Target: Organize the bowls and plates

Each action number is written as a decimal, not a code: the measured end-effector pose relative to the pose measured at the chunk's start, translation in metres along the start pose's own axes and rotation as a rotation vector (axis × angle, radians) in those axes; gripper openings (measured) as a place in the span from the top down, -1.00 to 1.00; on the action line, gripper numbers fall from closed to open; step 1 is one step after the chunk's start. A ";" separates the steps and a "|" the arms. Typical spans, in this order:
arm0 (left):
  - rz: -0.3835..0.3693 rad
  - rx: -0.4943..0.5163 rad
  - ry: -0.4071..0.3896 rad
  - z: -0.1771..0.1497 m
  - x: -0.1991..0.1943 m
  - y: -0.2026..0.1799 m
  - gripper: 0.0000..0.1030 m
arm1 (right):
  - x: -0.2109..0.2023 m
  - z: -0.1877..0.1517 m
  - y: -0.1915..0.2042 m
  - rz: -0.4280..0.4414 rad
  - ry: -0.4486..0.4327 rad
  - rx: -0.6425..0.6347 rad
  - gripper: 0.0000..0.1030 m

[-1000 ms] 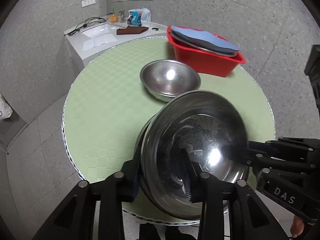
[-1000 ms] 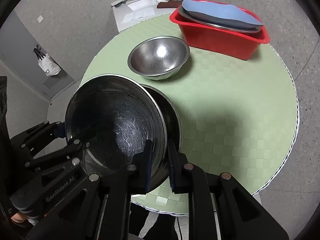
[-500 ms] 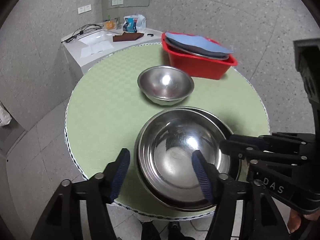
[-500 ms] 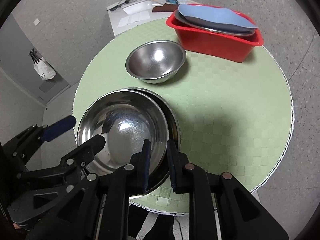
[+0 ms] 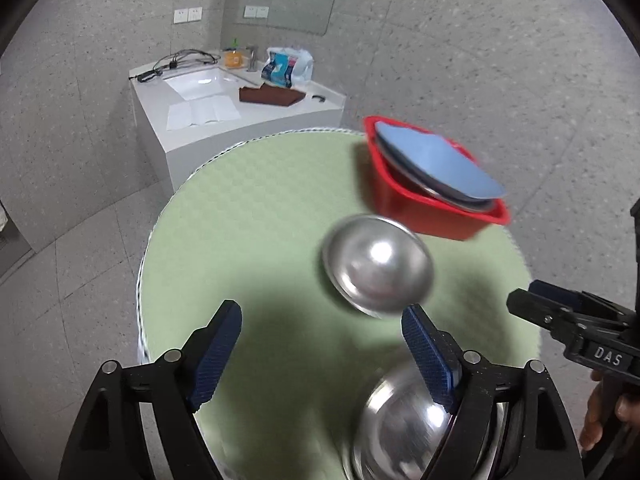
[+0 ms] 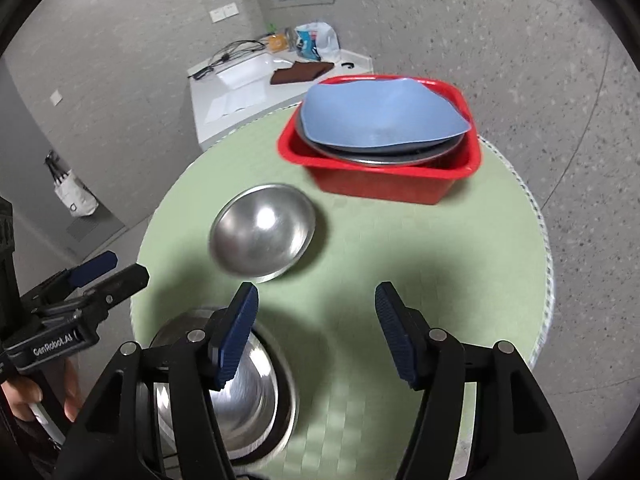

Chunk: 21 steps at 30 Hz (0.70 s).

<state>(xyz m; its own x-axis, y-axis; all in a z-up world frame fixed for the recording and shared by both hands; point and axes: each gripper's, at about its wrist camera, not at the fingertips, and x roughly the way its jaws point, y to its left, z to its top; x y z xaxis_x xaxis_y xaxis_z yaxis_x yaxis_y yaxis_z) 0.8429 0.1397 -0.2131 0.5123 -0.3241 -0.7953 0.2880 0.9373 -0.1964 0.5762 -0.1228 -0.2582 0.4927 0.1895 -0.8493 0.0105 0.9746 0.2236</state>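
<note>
A small steel bowl [image 5: 378,266] [image 6: 262,234] sits alone in the middle of the round green table [image 5: 256,216] [image 6: 420,248]. Two larger steel bowls are nested at the near edge [image 5: 412,428] [image 6: 248,392]. A red tub [image 5: 432,204] [image 6: 384,176] at the far side holds a steel plate and a blue plate [image 5: 436,160] [image 6: 380,114]. My left gripper [image 5: 322,356] is open and empty above the table, left of the nested bowls. My right gripper [image 6: 316,336] is open and empty, just right of the nested bowls.
A white counter [image 5: 224,100] [image 6: 256,80] with a sink, cables, a brown cloth and a bag stands behind the table. Grey floor lies all around. A white bag [image 6: 74,192] hangs at the left wall.
Both grippers opened and let go of the large bowl, which now rests nested in the other. Both grippers rose and pulled back, tilting toward the far side.
</note>
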 end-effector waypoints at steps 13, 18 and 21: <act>-0.062 0.090 0.202 0.040 0.126 0.002 0.14 | 0.101 0.023 0.006 0.015 0.121 -0.003 0.05; -0.123 0.127 0.200 0.046 0.136 -0.005 0.69 | 0.114 0.026 0.006 0.062 0.149 0.002 0.69; -0.110 0.139 0.177 0.047 0.131 -0.009 0.71 | 0.110 0.029 0.010 0.040 0.128 -0.014 0.69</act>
<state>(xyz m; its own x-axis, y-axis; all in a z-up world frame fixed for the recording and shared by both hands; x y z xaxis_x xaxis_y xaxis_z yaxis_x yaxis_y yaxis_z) 0.9448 0.0826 -0.2883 0.3257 -0.3842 -0.8639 0.4491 0.8669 -0.2162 0.6558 -0.0958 -0.3354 0.3775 0.2413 -0.8940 -0.0192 0.9673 0.2529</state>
